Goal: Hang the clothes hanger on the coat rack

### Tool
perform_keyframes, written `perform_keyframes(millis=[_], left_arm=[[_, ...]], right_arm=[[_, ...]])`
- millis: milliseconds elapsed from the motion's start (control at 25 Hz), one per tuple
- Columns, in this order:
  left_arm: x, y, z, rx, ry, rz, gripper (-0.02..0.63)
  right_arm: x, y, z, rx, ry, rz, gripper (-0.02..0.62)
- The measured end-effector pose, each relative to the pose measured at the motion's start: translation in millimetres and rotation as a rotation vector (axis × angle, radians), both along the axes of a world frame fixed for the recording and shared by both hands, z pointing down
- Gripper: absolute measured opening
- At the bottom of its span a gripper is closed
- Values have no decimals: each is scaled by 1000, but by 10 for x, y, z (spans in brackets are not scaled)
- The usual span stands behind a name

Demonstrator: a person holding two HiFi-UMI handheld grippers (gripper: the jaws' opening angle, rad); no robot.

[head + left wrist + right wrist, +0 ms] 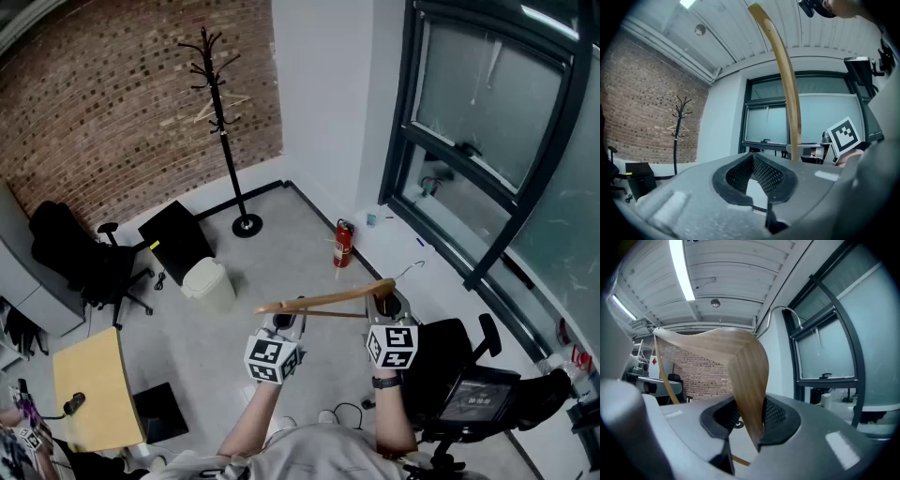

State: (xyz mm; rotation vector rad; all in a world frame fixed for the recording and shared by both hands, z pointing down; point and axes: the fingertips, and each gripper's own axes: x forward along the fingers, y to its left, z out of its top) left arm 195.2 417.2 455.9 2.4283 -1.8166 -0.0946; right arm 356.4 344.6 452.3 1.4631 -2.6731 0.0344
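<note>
My right gripper is shut on a wooden clothes hanger, gripping it near the middle, just below its metal hook. The hanger lies roughly level in front of me. Its left arm reaches over my left gripper, whose pads meet at the tips with nothing between them. In the left gripper view the hanger rises beyond the jaws, not in them. The black coat rack stands far off against the brick wall, with a pale hanger on it.
Between me and the rack are a white bin, a black box and a red fire extinguisher. An office chair and a wooden desk are on the left. A black chair and tall windows are on the right.
</note>
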Motion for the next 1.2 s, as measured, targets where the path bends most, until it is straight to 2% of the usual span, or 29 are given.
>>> perform_keyframes(millis=[160, 320, 480, 800, 1000, 1200], left_arm=[[156, -21, -32, 10, -8, 77, 2], [303, -42, -58, 31, -10, 160, 2], [436, 33, 6, 1, 7, 241, 2], [407, 67, 237, -29, 63, 310, 2], [625, 24, 306, -36, 78, 366, 2], [692, -273, 252, -26, 55, 381, 2]], right_arm=[[242, 46, 21, -10, 1, 72, 109], [575, 101, -29, 5, -5, 183, 109], [892, 272, 46, -14, -24, 290, 109], [1181, 631, 134, -31, 41, 417, 109], [1260, 628, 217, -52, 62, 439, 109], [1102, 263, 198, -33, 25, 406, 109]])
